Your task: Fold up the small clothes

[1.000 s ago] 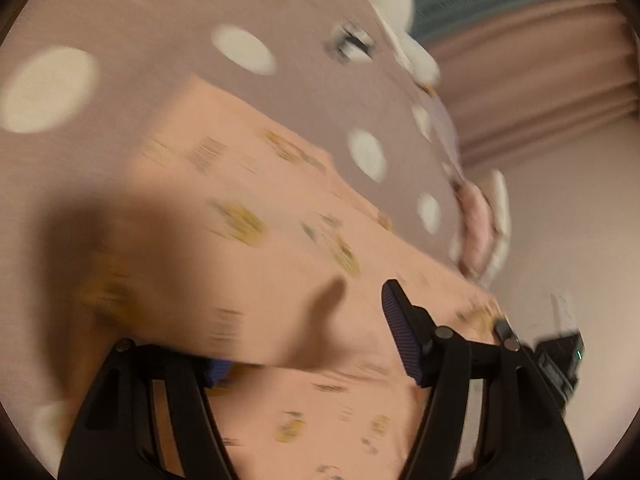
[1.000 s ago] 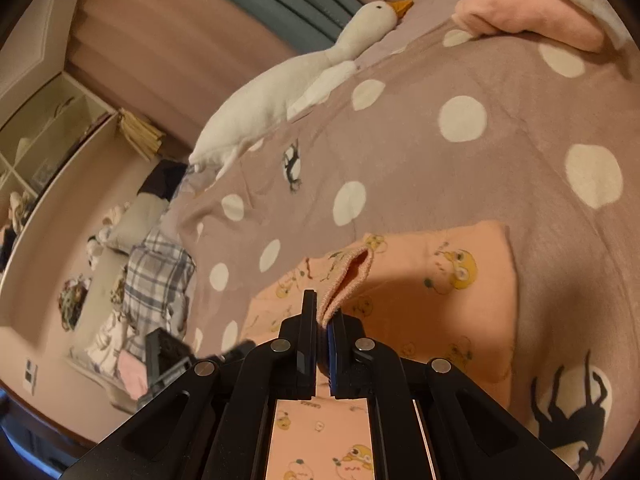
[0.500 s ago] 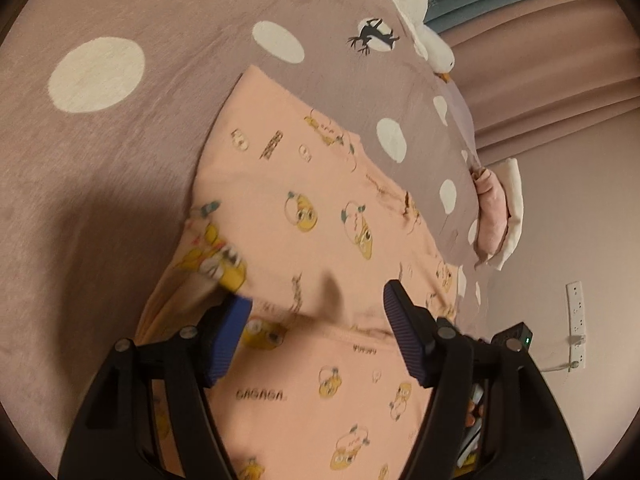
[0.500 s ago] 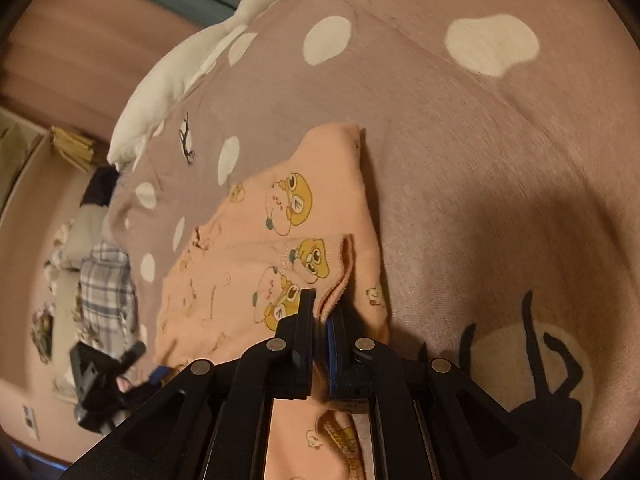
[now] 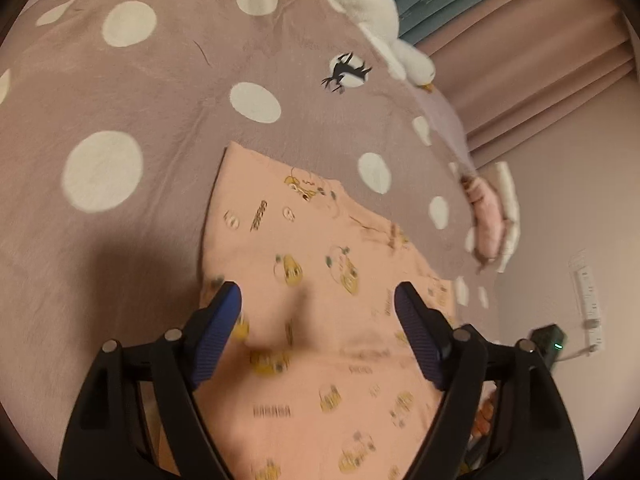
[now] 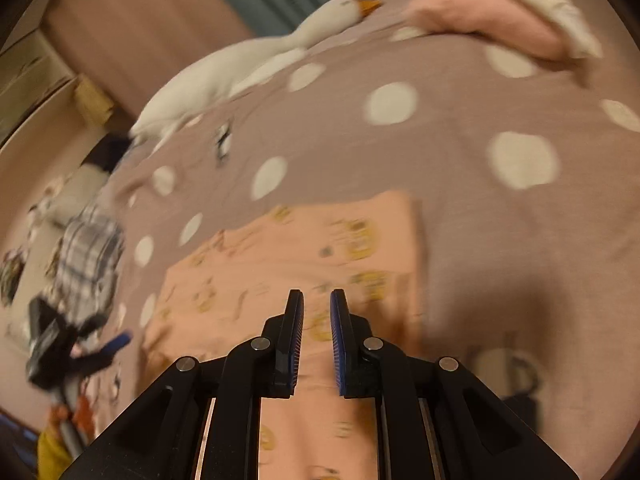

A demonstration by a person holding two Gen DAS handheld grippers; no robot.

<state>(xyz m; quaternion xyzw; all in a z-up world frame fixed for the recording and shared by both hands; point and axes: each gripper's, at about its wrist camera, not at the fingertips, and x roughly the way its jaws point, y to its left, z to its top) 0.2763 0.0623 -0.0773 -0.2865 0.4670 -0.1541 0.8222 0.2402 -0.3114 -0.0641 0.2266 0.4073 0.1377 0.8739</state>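
I see one mauve bedspread with cream polka dots filling both views. On it lies one peach printed garment, flat, with a folded edge toward the far side; in the right wrist view the same garment sits directly ahead of my fingers. One white plush goose rests along the far edge of the bedspread, and one folded pink-and-cream cloth stack sits near its beak.

My left gripper has its jaws spread wide above the garment and holds nothing. My right gripper has its jaws parted by a narrow gap, with no fabric between the blue pads; I cannot tell whether the tips touch the cloth. I count two grippers, with two fingers each.
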